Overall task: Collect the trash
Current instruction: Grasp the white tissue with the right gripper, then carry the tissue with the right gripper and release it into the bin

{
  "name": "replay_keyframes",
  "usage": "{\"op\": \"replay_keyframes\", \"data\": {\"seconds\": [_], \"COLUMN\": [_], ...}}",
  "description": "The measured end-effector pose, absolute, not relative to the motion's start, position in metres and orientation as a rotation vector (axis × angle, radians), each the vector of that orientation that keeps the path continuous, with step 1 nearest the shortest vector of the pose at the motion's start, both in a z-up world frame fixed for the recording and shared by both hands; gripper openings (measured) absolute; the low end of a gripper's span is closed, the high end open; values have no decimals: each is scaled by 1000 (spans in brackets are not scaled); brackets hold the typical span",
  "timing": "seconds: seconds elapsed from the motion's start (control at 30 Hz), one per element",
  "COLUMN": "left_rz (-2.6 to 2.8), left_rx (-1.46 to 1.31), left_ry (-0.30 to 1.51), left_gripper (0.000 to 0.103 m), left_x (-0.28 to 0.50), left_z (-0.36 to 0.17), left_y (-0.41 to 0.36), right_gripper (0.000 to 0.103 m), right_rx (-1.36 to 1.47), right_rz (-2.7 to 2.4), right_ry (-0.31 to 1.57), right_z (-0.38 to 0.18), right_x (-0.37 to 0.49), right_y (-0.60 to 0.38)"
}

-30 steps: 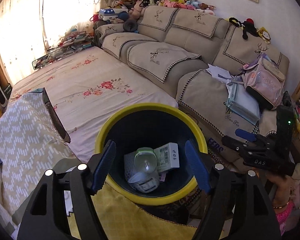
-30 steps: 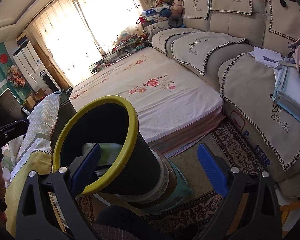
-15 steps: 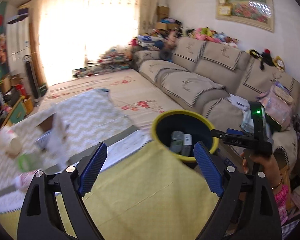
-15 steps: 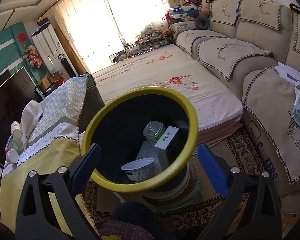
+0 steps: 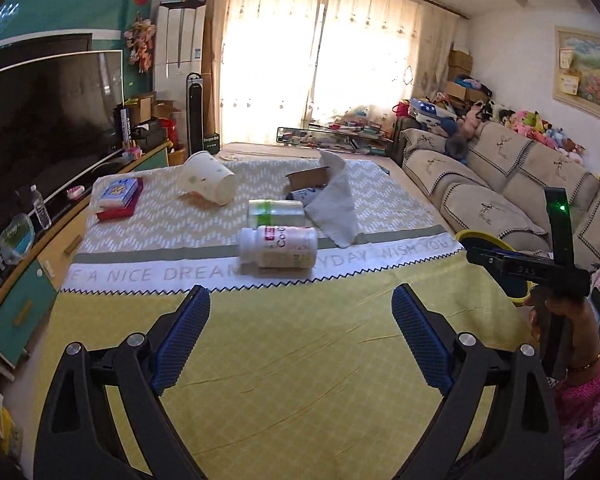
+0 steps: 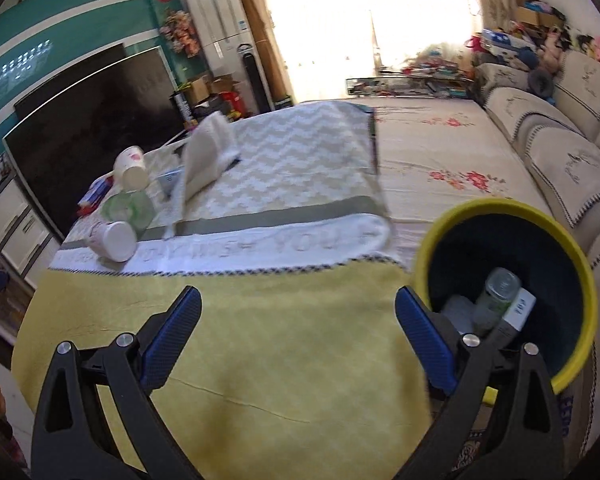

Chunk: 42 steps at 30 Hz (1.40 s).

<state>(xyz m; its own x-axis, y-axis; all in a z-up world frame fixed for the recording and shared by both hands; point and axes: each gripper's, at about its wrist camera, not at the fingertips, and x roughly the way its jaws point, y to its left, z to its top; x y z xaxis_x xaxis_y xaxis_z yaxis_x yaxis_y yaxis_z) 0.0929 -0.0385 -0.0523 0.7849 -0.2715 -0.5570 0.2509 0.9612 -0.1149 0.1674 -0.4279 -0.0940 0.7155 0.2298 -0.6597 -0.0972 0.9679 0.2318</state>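
Trash lies on the cloth-covered table (image 5: 284, 360): a white bottle (image 5: 278, 246) on its side, a clear green-banded container (image 5: 275, 212) behind it, a tipped paper cup (image 5: 208, 178), a crumpled tissue (image 5: 334, 204) and a small cardboard box (image 5: 308, 178). My left gripper (image 5: 300, 312) hovers over the yellow cloth short of the bottle; its jaws are opening with nothing between them. My right gripper (image 6: 298, 320) stands open and empty at the table's right end. Beside its right finger stands the yellow-rimmed dark bin (image 6: 500, 208), holding a bottle (image 6: 496, 296) and a carton (image 6: 520, 308).
A large TV (image 5: 40, 120) on a low cabinet runs along the left. A red and blue book (image 5: 118, 198) lies at the table's far left. A floral mattress (image 6: 440, 152) and a beige sofa (image 5: 500, 184) lie to the right. A hand (image 5: 560, 312) holds the right gripper's handle.
Both views have swung left from the bin to the table top. The left jaws have spread wider. The bin now sits at the right edge of both views.
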Motion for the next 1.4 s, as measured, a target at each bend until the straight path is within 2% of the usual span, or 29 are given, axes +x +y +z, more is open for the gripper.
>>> {"op": "replay_keyframes", "data": {"seconds": [0.2,0.4,0.47,0.53,0.7,0.83,0.87,0.9,0.93,1.0,1.4], "left_rz": [-271,-276,-276,-273,-265,-265,-267,-268,-269,-273,-295], "left_rx": [-91,-119,-131,-138,-155,-160,-159,-157,-156,-156,-146], "left_ry": [612,625,629,631,642,652,652,651,650,652,664], "left_gripper": [91,91,91,91,91,91,91,91,91,91,91], "left_x": [91,88,86,86,85,85,85,84,83,83,85], "left_z": [-60,-68,-70,-71,-76,-79,-79,-79,-79,-79,-82], "left_y": [-6,1,4,8,16,17,17,15,14,12,0], "right_gripper": [92,92,86,74,64,38,35,27,13,3,2], "right_rx": [80,29,34,44,84,86,82,79,71,57,107], "right_rz": [327,273,264,254,235,239,245,247,242,228,202], "right_ry": [772,778,794,817,843,860,867,873,874,861,688], "right_z": [-81,-64,-66,-69,-77,-83,-85,-87,-87,-87,-51], "right_x": [203,262,282,298,322,333,335,337,337,335,268], "right_y": [-341,-302,-298,-298,-305,-303,-301,-298,-298,-297,-331]}}
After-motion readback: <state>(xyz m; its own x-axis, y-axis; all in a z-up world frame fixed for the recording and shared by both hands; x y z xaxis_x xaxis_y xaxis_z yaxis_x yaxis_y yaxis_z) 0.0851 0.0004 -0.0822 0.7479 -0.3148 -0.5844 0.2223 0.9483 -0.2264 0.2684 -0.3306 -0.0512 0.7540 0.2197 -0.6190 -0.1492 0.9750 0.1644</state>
